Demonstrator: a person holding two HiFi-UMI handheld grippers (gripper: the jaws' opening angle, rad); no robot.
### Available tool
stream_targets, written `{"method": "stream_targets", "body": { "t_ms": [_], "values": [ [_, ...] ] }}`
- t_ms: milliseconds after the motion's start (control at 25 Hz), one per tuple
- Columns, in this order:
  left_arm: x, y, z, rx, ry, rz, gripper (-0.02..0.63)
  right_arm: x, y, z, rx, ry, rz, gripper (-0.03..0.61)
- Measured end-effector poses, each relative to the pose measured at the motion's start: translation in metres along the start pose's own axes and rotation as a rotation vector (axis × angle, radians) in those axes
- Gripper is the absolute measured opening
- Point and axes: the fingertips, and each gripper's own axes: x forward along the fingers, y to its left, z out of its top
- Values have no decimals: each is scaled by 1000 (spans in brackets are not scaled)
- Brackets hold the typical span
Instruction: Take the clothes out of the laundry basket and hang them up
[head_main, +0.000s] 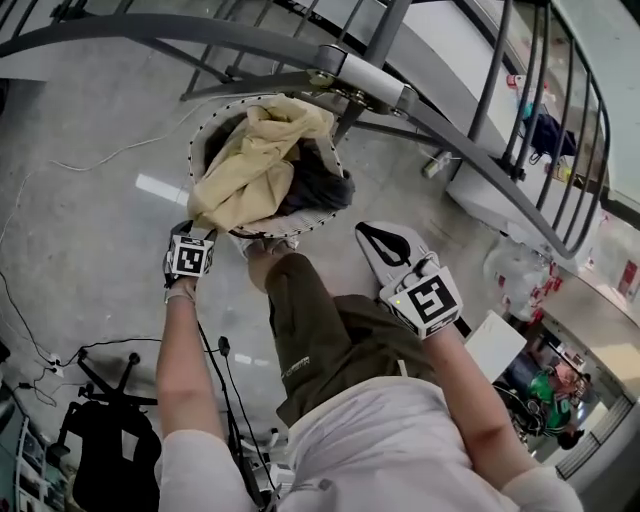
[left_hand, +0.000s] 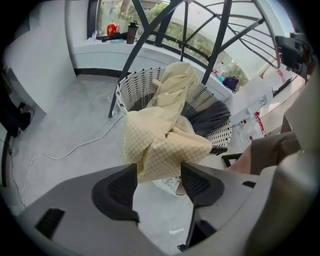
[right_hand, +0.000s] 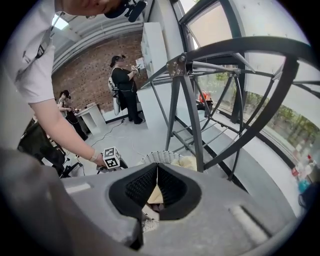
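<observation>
Black-padded jaws of the left hand-held gripper (left_hand: 157, 172) stand wide apart and hold nothing, poised just above a cream garment (left_hand: 167, 135) that spills over the rim of the white laundry basket (left_hand: 132, 90). A dark garment (left_hand: 212, 120) lies beside it in the basket. The right hand-held gripper (right_hand: 156, 169) is closed and empty. The first pick-up seems to be in hand: next, the left jaws need to sink onto a fold and pinch it. A grey metal rack (head_main: 360, 75) arches over the basket, which sits on a pale concrete floor (head_main: 90, 200) with a loose cable (left_hand: 85, 145), near windows.
</observation>
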Motion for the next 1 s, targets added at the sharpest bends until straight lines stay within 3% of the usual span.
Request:
{"method": "stream_targets", "body": {
  "t_ms": [240, 360, 440, 640, 1000],
  "values": [
    [22, -9, 11, 13, 48, -71, 245, -7, -6, -9, 23, 33, -28, 8],
    [17, -22, 19, 80, 42, -86, 27, -8, -5, -8, 31, 33, -28, 8],
    [10, -27, 20, 99, 30, -81, 15, -10, -3, -3, 34, 25, -28, 8],
    [-26, -27, 19, 15, -11, -102, 11, -16, 0, 12, 42, -10, -45, 8],
    [-113, -35, 36, 47, -102, -94, 9, -43, 11, 52, 25, -85, -48, 8]
  ]
}}
